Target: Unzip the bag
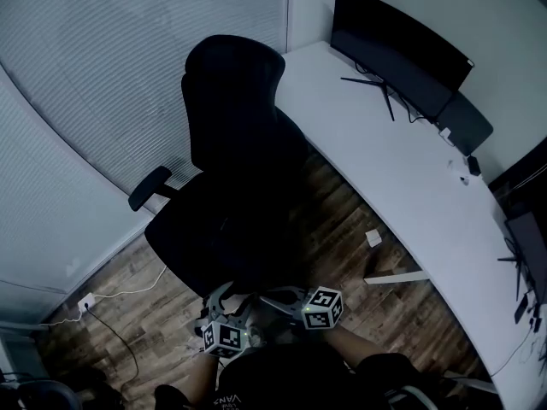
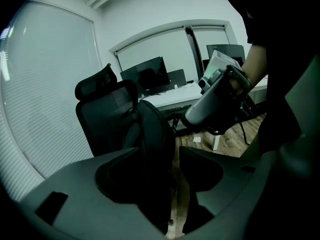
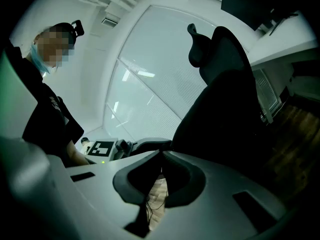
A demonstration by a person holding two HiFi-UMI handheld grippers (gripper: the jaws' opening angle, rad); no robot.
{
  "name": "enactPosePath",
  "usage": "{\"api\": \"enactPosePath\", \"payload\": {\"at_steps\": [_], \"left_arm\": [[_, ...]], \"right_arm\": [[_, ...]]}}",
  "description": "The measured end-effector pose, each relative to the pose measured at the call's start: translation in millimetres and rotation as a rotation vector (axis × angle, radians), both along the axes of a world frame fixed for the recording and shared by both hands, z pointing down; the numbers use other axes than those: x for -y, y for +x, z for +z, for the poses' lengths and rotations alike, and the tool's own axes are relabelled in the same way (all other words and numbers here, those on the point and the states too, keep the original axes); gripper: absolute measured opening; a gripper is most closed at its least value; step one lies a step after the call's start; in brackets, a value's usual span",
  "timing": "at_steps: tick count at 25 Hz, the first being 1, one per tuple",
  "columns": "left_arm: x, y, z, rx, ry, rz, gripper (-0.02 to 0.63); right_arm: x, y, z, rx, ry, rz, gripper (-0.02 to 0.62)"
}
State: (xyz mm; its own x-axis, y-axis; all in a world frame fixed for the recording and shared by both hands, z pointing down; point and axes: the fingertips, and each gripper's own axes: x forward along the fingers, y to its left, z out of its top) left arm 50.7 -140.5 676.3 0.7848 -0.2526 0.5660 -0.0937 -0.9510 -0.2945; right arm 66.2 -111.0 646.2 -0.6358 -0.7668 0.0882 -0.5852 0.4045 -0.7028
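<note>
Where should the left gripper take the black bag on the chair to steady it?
Likely its narrow near edge, from the front: the bag stands upright against the chair back, and that edge sits between the open jaws of the left gripper.

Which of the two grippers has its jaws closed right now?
The right gripper: in its own view the two jaw tips meet. The left gripper differs, its jaws standing apart with the black bag between them.
</note>
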Motion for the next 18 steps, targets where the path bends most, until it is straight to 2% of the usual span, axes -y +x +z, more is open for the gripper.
{"api": "enactPosePath", "payload": {"at_steps": [2,4,6,11,18], "left_arm": [[1.8,1.6,2.4,0.018,0.026,-0.012,0.245],[3.5,3.6,2.9,0.028,0.048,-0.028,0.199],[5.2,5.3,1.2,0.027,0.052,-0.045,0.189],[10.1,8.9,-2.5,0.024,0.044,-0.074,0.142],[17.0,11.9,-5.2,0.015,-0.011,-0.147,0.121]], "right_arm": [[1.1,1.1,-4.1,0.034,-0.005,-0.018,0.048],[1.9,3.0,-7.9,0.06,-0.01,-0.039,0.048],[3.5,5.7,-11.7,0.082,-0.012,-0.055,0.048],[11.5,17.5,-19.5,0.147,-0.016,-0.058,0.048],[23.2,36.4,-29.4,0.185,-0.018,-0.063,0.048]]}}
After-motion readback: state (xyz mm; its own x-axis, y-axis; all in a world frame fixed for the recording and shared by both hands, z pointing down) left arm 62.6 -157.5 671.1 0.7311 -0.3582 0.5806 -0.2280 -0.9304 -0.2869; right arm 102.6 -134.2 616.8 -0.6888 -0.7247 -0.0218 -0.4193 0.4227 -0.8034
